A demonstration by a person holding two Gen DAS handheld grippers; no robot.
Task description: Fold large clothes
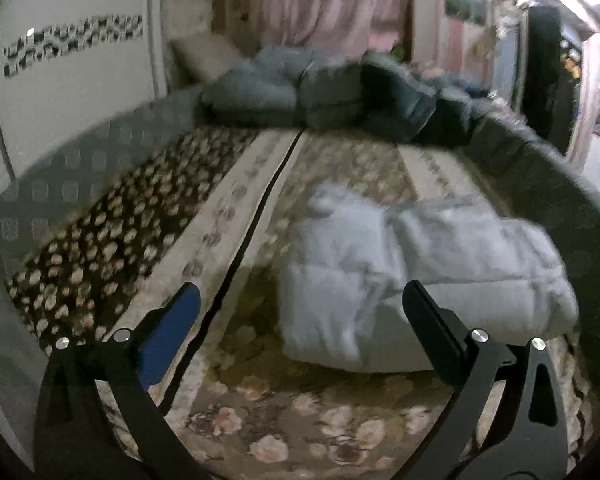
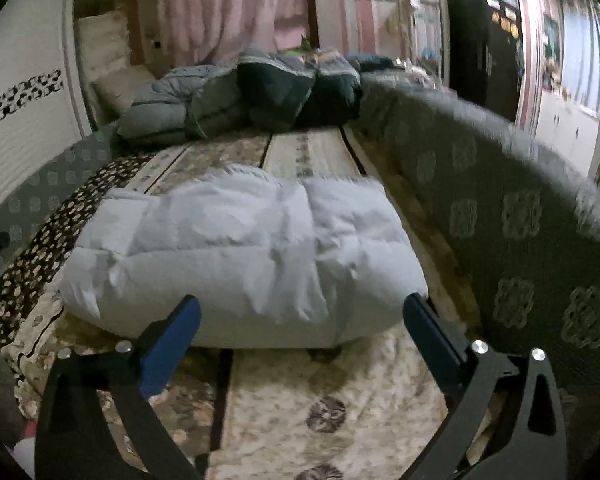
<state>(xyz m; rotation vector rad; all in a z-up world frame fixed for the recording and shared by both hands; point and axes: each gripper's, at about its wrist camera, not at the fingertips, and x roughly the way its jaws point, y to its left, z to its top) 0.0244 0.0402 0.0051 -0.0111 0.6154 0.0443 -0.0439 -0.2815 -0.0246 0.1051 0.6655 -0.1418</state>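
A pale blue-white puffy jacket point(image 1: 412, 272) lies folded into a thick bundle on the flowered bedspread point(image 1: 260, 420); the right wrist view shows the same jacket point(image 2: 240, 252) straight ahead. My left gripper point(image 1: 300, 312) hangs open above the spread, just left of and in front of the jacket's near edge, with nothing between its fingers. Open as well, my right gripper point(image 2: 300, 316) is held in front of the bundle's near edge, and its pads do not touch the cloth. Both views are blurred by motion.
A heap of dark blue and grey padded jackets point(image 1: 340, 96) lies at the far end of the bed. A grey patterned padded side point(image 2: 500, 220) rises on the right, a white wardrobe point(image 1: 60, 92) on the left. Pink curtains point(image 2: 228, 4) hang behind.
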